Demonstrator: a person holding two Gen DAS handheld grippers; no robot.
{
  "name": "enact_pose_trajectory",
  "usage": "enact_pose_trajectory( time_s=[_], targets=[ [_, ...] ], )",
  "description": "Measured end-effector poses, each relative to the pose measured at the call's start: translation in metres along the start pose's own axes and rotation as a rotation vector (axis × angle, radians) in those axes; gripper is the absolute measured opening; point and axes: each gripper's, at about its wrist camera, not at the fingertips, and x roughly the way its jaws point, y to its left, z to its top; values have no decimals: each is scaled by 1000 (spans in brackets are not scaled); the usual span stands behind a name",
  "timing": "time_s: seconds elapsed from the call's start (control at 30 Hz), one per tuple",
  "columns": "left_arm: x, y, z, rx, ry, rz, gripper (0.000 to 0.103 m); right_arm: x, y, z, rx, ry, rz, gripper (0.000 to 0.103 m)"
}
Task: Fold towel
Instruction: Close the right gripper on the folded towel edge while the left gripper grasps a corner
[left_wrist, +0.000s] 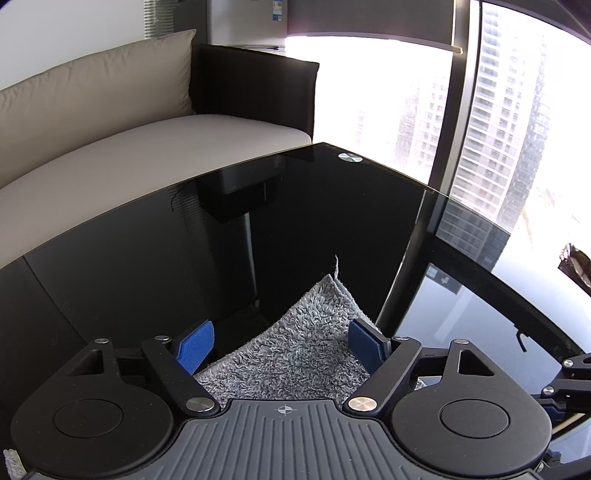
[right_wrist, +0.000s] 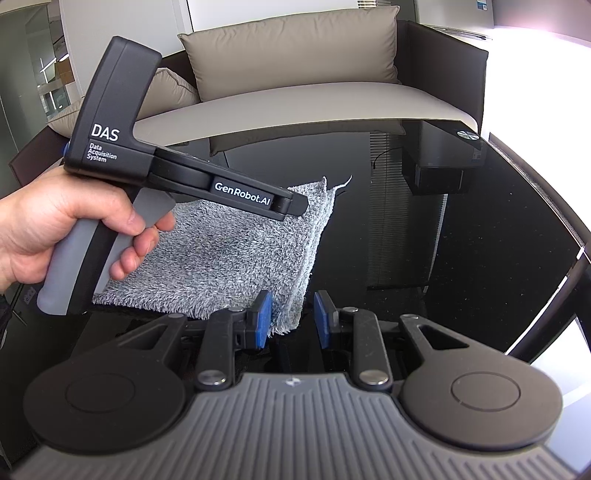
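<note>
A grey fluffy towel (right_wrist: 229, 258) lies folded on the black glass table (right_wrist: 461, 258). In the left wrist view its far corner (left_wrist: 314, 332) lies between my left gripper's (left_wrist: 284, 345) wide-open blue pads (left_wrist: 195, 345), not pinched. In the right wrist view the left gripper's body (right_wrist: 236, 192) hovers over the towel's far edge, held by a hand (right_wrist: 55, 229). My right gripper (right_wrist: 293, 319) is open, with the towel's near right corner (right_wrist: 291, 314) between its blue pads (right_wrist: 264, 319); the pads stand apart from the cloth.
A beige sofa (right_wrist: 295, 99) with cushions stands beyond the table's far edge. A round metal fitting (left_wrist: 350, 157) sits at the table's far corner. A bright window (left_wrist: 517, 110) lies to the right. The table edge (left_wrist: 480, 258) runs close on the right.
</note>
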Motion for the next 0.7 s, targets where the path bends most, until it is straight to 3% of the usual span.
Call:
enact_pose_trajectory(
  time_s=[0.7],
  targets=[
    [16,-16,2,23,-21,-24,72,1,-1,-1,-13,0,2,27]
  ],
)
